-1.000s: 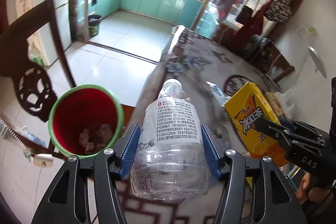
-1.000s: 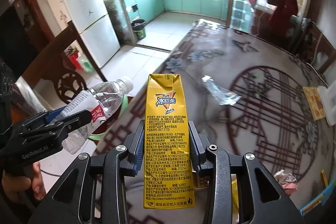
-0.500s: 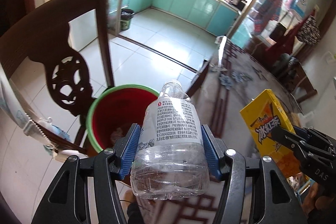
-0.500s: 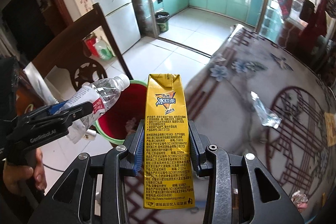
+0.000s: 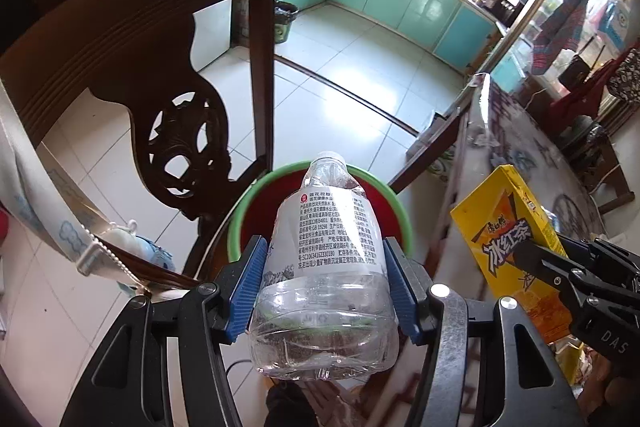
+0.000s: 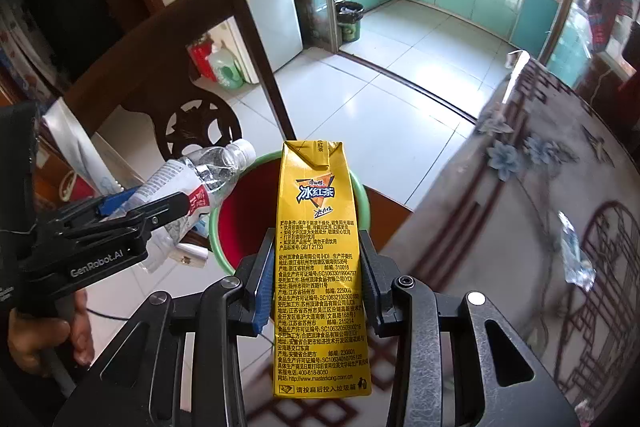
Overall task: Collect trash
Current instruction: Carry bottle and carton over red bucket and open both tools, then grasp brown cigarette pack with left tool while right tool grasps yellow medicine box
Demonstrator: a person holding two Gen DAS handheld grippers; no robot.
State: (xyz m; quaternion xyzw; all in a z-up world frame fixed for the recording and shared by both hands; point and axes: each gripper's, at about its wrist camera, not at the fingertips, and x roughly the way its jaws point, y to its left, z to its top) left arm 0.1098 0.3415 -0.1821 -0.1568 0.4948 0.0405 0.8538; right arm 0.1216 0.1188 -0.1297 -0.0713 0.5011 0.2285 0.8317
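My left gripper (image 5: 324, 267) is shut on a clear empty plastic bottle (image 5: 326, 267), its cap pointing over the red bin with a green rim (image 5: 240, 219) that stands on the floor just beyond. My right gripper (image 6: 316, 267) is shut on a yellow iced-tea carton (image 6: 320, 267), held upright above the same bin (image 6: 236, 215). The carton (image 5: 512, 239) shows at the right of the left wrist view. The bottle (image 6: 192, 183) and left gripper (image 6: 120, 223) show at the left of the right wrist view.
A dark carved wooden chair (image 5: 160, 99) stands close behind and left of the bin. The patterned table (image 6: 540, 207) lies to the right, with a crumpled clear wrapper (image 6: 576, 255) on it. A small dark bin (image 6: 348, 23) stands by the kitchen doorway.
Both grippers have swung left, away from the table, carrying the bottle and the carton toward the red bin. The bin now lies right in front of both.
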